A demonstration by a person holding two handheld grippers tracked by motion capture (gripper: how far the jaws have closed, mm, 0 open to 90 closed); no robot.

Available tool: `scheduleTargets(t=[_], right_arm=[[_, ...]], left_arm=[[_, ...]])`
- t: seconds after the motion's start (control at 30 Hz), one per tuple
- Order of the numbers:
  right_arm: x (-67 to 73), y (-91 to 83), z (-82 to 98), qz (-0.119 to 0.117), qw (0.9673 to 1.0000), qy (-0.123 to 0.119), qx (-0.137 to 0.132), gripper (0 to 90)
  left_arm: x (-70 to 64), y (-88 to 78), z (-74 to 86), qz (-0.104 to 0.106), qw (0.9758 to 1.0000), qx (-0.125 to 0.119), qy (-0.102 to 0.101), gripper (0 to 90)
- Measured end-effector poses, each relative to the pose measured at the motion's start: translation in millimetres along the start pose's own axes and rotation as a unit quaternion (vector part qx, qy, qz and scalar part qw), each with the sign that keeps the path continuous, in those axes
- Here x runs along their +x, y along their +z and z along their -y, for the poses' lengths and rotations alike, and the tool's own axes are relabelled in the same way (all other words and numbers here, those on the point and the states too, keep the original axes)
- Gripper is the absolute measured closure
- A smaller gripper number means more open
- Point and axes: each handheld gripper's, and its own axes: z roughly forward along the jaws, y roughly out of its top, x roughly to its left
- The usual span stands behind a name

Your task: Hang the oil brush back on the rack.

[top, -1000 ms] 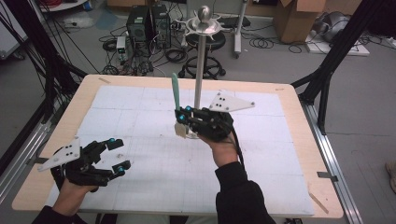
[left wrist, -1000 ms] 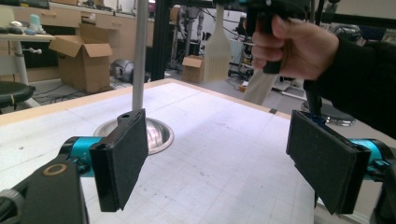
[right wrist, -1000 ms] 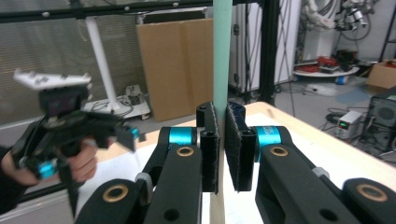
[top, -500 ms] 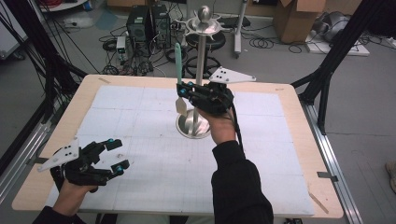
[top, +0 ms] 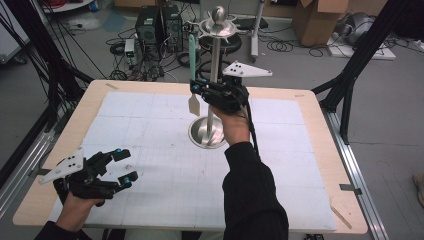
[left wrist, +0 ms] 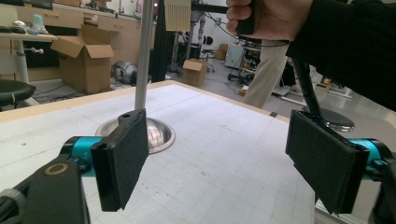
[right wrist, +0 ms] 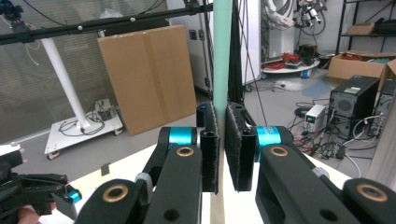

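A spatula with a teal handle (top: 192,50) and a cream blade (top: 194,105) stands upright, handle up, in the air just left of a metal stand's pole (top: 216,65). My right gripper (top: 194,89) is shut on the spatula above its blade. In the right gripper view the pads (right wrist: 211,144) pinch the teal handle (right wrist: 222,51). The blade hangs above the stand's round base (top: 205,134). My left gripper (top: 127,165) rests at the table's near left, open and holding nothing. Past its wide-apart pads (left wrist: 123,158), the left gripper view takes in the base (left wrist: 156,133) and the blade (left wrist: 177,14).
A white gridded mat (top: 150,125) covers the wooden table (top: 320,115). The stand carries a crown-like ring and ball (top: 218,22) at its top. Beyond the far edge lie computer cases (top: 157,22), cables and cardboard boxes (top: 315,20).
My right gripper has lifted the spatula from near the stand's base up along the pole, so the handle tip now nears the top ring. The left gripper has stayed put.
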Motion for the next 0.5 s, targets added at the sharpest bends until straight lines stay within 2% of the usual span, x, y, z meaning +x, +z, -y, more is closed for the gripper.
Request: scheduleTargets(t=[0.5], right_arm=[[-4.4, -2.8, -0.1, 0.013, 0.9999, 0.007, 0.003, 84.4]], left_arm=[[-0.4, 0.9, 0.2, 0.003, 1.0000, 0.001, -0.001, 21.9]])
